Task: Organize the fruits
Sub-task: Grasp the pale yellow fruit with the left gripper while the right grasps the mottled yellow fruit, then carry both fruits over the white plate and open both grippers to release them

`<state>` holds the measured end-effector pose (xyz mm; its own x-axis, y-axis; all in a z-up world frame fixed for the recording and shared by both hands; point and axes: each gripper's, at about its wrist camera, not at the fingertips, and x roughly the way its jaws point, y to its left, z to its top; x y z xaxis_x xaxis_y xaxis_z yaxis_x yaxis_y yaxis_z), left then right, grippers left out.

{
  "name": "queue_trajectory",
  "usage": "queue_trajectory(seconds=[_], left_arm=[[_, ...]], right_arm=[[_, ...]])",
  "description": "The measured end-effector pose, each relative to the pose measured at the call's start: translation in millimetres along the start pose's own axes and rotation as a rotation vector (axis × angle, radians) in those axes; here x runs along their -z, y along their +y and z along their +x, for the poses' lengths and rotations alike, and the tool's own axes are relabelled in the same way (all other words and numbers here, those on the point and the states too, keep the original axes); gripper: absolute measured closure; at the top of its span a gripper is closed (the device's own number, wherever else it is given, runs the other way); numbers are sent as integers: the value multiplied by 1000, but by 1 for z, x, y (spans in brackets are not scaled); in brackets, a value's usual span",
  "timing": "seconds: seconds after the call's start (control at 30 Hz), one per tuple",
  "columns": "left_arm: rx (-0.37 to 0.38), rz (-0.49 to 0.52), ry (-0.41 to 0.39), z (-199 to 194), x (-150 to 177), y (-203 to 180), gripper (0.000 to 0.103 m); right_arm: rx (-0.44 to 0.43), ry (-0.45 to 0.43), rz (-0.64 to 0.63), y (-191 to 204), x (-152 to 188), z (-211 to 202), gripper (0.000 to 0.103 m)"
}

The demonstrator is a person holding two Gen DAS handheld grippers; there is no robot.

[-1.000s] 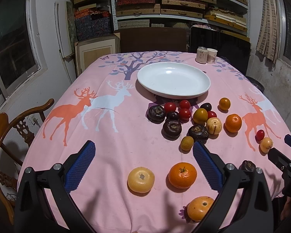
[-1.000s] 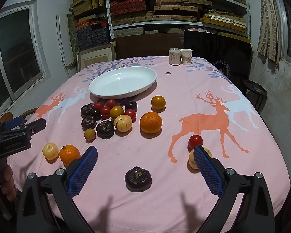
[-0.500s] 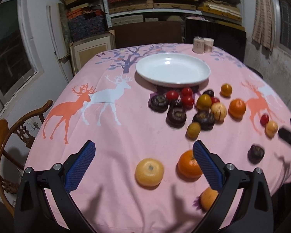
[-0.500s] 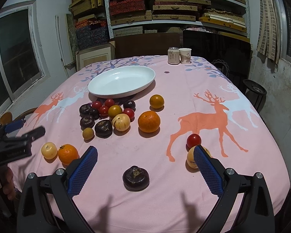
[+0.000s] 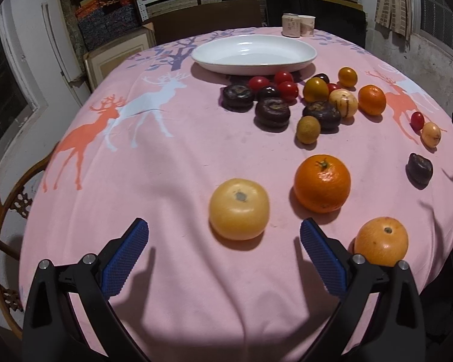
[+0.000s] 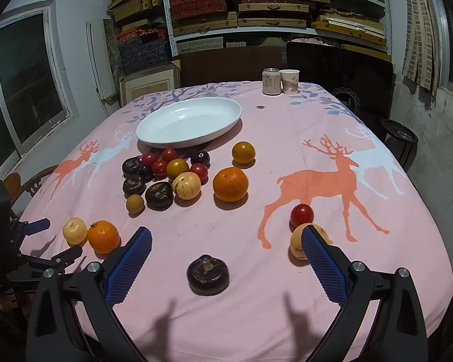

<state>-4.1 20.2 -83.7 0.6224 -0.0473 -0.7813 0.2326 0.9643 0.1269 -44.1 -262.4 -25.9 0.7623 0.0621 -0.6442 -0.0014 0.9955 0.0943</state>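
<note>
Grippers both wide open, nothing held: left gripper (image 5: 223, 247) just before yellow round fruit (image 5: 239, 208), right gripper (image 6: 226, 259) over dark persimmon-like fruit (image 6: 207, 274). White plate (image 6: 154, 138) empty, far behind fruit pile. Advice: center pads (image 5: 321, 255) around yellow fruit w/ gentle squeeze, avoid orange (image 5: 322, 183) beside it.

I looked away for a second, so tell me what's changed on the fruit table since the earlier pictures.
The left gripper has moved forward and down toward the pale yellow fruit, jaws open. The right gripper has eased slightly toward the dark fruit, also open. Nothing was grasped or released. Every fruit and the empty white plate stayed put.
</note>
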Motion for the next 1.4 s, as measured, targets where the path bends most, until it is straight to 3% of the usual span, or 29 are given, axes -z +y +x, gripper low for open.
queue_trajectory(seconds=[0.07, 0.1, 0.13, 0.17, 0.27, 0.4, 0.53, 0.63, 0.7, 0.8, 1.17, 1.4], left_arm=[[44, -8, -20, -2, -2, -2, 5], [42, 5, -36, -2, -2, -5, 10], [30, 32, -42, 1, -1, -9, 35], [32, 53, -25, 7, -1, -13, 49], [61, 33, -37, 9, 0, -8, 63], [104, -8, -35, 10, -1, 0, 63], [112, -20, -36, 9, 0, 1, 63], [115, -34, -38, 8, 1, 4, 63], [118, -41, -38, 8, 1, 5, 63], [122, -48, -41, 7, 2, 7, 63], [161, -79, -73, -7, -6, 13, 63], [180, -79, -113, -11, -56, 24, 63]], right_arm=[[9, -7, -11, -12, 2, -2, 4], [13, -12, -18, -19, 3, -3, 4], [21, -15, -28, -26, 5, -4, 4], [33, -15, -39, -33, 7, -4, 4], [74, 4, -57, -54, 16, -2, 4], [88, 57, -20, -78, 24, 11, 7], [57, 101, -30, -79, 26, 32, 23], [55, 111, -67, -70, 26, 44, 29], [50, 123, -72, -67, 26, 55, 49], [74, 123, -60, -68, 24, 65, 61], [-13, 52, -14, -66, 16, 45, 61], [-97, 11, -46, -52, -40, 45, 61]])
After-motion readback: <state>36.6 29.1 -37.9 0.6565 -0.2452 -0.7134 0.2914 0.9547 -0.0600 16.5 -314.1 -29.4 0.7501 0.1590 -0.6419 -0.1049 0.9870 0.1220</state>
